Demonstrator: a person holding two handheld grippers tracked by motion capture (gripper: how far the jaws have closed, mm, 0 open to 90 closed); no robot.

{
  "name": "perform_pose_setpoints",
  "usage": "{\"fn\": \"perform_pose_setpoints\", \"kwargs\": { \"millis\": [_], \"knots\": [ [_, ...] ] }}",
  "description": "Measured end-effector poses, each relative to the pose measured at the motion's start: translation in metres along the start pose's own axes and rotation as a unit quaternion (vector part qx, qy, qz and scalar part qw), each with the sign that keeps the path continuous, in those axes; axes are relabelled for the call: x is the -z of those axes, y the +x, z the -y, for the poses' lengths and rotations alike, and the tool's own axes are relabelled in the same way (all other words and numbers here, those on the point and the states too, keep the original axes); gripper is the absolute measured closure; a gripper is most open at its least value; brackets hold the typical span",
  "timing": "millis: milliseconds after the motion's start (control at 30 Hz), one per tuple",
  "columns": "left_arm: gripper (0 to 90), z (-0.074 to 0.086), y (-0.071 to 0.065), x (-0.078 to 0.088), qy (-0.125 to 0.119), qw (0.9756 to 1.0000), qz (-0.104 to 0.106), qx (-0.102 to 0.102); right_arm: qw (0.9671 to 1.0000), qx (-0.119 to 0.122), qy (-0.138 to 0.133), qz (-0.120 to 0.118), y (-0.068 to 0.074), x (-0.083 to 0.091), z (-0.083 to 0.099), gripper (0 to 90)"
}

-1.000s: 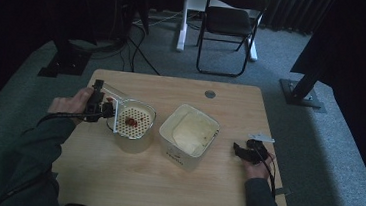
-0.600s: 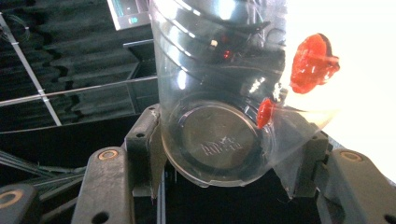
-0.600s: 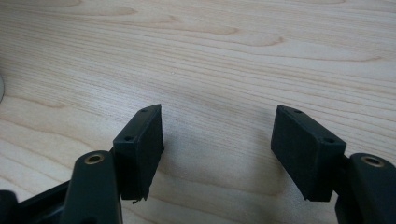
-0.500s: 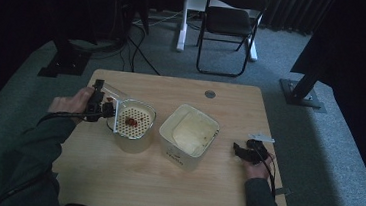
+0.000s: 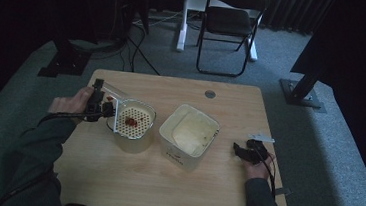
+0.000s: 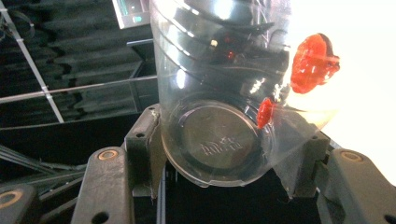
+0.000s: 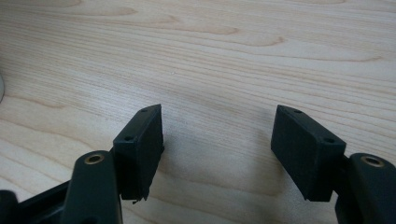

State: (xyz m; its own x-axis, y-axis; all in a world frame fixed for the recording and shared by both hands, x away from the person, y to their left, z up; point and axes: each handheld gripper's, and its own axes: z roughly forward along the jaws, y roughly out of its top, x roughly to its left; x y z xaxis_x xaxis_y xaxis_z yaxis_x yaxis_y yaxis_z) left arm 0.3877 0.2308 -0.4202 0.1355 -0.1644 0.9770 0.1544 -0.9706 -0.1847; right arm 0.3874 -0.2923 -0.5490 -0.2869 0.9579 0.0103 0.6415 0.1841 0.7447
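Wooden surface [image 5: 129, 178], dim room. Left gripper [image 6: 224, 186] jaws clamp a tipped clear cup [image 6: 219, 102] over the strainer [image 5: 133, 121] at left; red bits [image 6: 312, 60] cling inside. Any slip could spill them. Right gripper [image 7: 217, 140] jaws gape empty, near right.

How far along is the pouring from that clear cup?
Red pieces already lie in the strainer. The left gripper holds the clear cup tipped, red bits clinging inside. Left to do: emptying those. The right gripper rests open on the table.
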Motion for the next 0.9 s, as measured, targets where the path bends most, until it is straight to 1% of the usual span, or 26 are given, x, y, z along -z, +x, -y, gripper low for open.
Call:
{"fn": "perform_pose_setpoints", "kwargs": {
  "millis": [33, 67, 100, 133, 167, 200, 233, 300, 333, 367, 400, 433, 467, 500, 533, 567, 600, 633, 667, 700, 733, 767, 800, 867, 900],
  "knots": [
    [42.5, 0.000, -0.001, 0.000, 0.000, 1.0000, -0.003, -0.003, 1.0000, 0.000, 0.000, 0.000, 0.000, 0.000, 0.000, 33.8],
    [42.4, 0.000, -0.003, 0.000, 0.004, 0.9998, -0.010, -0.017, 1.0000, 0.000, 0.000, 0.000, 0.000, 0.000, 0.000, 33.8],
    [42.4, -0.001, -0.005, 0.001, 0.007, 0.9991, -0.019, -0.037, 1.0000, 0.000, 0.000, 0.000, 0.000, 0.000, 0.000, 33.8],
    [42.5, -0.001, -0.007, 0.001, 0.003, 0.9988, -0.020, -0.045, 1.0000, 0.000, 0.000, 0.000, 0.000, 0.000, 0.000, 33.8],
    [42.4, -0.001, -0.006, 0.002, -0.001, 0.9993, -0.012, -0.036, 1.0000, 0.000, 0.000, 0.000, 0.000, 0.000, 0.000, 33.8],
    [42.4, -0.001, -0.006, 0.001, 0.000, 0.9995, -0.011, -0.029, 1.0000, 0.000, 0.000, 0.000, 0.000, 0.000, 0.000, 33.8],
    [42.4, 0.000, -0.006, 0.000, 0.003, 0.9996, -0.011, -0.026, 1.0000, 0.000, 0.000, 0.000, 0.000, 0.000, 0.000, 33.8],
    [42.4, 0.001, -0.005, 0.000, 0.001, 0.9999, -0.006, -0.012, 1.0000, 0.000, 0.000, 0.000, 0.000, 0.000, 0.000, 33.8],
    [42.4, 0.001, -0.005, 0.001, 0.002, 0.9999, -0.006, -0.010, 1.0000, 0.000, 0.000, 0.000, 0.000, 0.000, 0.000, 33.8],
    [42.4, 0.001, -0.004, 0.001, 0.000, 1.0000, -0.003, -0.003, 1.0000, 0.000, 0.000, 0.000, 0.000, 0.000, 0.000, 33.8],
    [42.4, 0.001, -0.003, 0.001, -0.006, 0.9999, 0.005, 0.014, 1.0000, 0.000, 0.000, 0.000, 0.000, 0.000, 0.000, 33.8],
    [42.4, 0.001, -0.003, 0.001, -0.006, 0.9999, 0.005, 0.014, 1.0000, 0.000, 0.000, 0.000, 0.000, 0.000, 0.000, 33.8],
    [42.4, 0.002, -0.001, 0.001, -0.012, 0.9987, 0.019, 0.047, 1.0000, 0.000, 0.000, 0.000, 0.000, 0.000, 0.000, 33.8],
    [42.4, 0.003, 0.000, 0.001, -0.016, 0.9963, 0.032, 0.078, 1.0000, 0.000, 0.000, 0.000, 0.000, 0.000, 0.000, 33.8],
    [42.4, 0.004, 0.004, 0.000, -0.020, 0.9930, 0.052, 0.104, 1.0000, 0.000, 0.000, 0.000, 0.000, 0.000, 0.000, 33.8],
    [42.3, 0.005, 0.006, 0.000, -0.027, 0.9875, 0.073, 0.137, 1.0000, 0.000, 0.000, 0.000, 0.000, 0.000, 0.000, 33.8],
    [42.3, 0.006, 0.008, 0.000, -0.033, 0.9815, 0.091, 0.165, 1.0000, 0.000, 0.000, 0.000, 0.000, 0.000, 0.000, 33.8],
    [42.3, 0.007, 0.010, 0.000, -0.039, 0.9741, 0.111, 0.193, 1.0000, 0.000, 0.000, 0.000, 0.000, 0.000, 0.000, 33.8],
    [42.3, 0.008, 0.013, -0.001, -0.051, 0.9625, 0.133, 0.231, 1.0000, 0.000, 0.000, 0.000, 0.000, 0.000, 0.000, 33.8],
    [42.3, 0.009, 0.015, -0.001, -0.057, 0.9551, 0.144, 0.253, 1.0000, 0.000, 0.000, 0.000, 0.000, 0.000, 0.000, 33.8],
    [42.3, 0.010, 0.017, -0.002, -0.067, 0.9414, 0.159, 0.290, 1.0000, 0.000, 0.000, 0.000, 0.000, 0.000, 0.000, 33.8],
    [42.3, 0.011, 0.019, -0.003, -0.077, 0.9272, 0.175, 0.322, 1.0000, 0.000, 0.000, 0.000, 0.000, 0.000, 0.000, 33.8],
    [42.2, 0.013, 0.022, -0.004, -0.086, 0.9139, 0.189, 0.349, 1.0000, 0.000, 0.000, 0.000, 0.000, 0.000, 0.000, 33.8],
    [42.2, 0.015, 0.026, -0.006, -0.101, 0.8846, 0.216, 0.401, 1.0000, 0.000, 0.000, 0.000, 0.000, 0.000, 0.000, 33.8],
    [42.2, 0.016, 0.029, -0.008, -0.110, 0.8672, 0.232, 0.427, 1.0000, 0.000, 0.000, 0.000, 0.000, 0.000, 0.000, 33.8]
  ]
}}
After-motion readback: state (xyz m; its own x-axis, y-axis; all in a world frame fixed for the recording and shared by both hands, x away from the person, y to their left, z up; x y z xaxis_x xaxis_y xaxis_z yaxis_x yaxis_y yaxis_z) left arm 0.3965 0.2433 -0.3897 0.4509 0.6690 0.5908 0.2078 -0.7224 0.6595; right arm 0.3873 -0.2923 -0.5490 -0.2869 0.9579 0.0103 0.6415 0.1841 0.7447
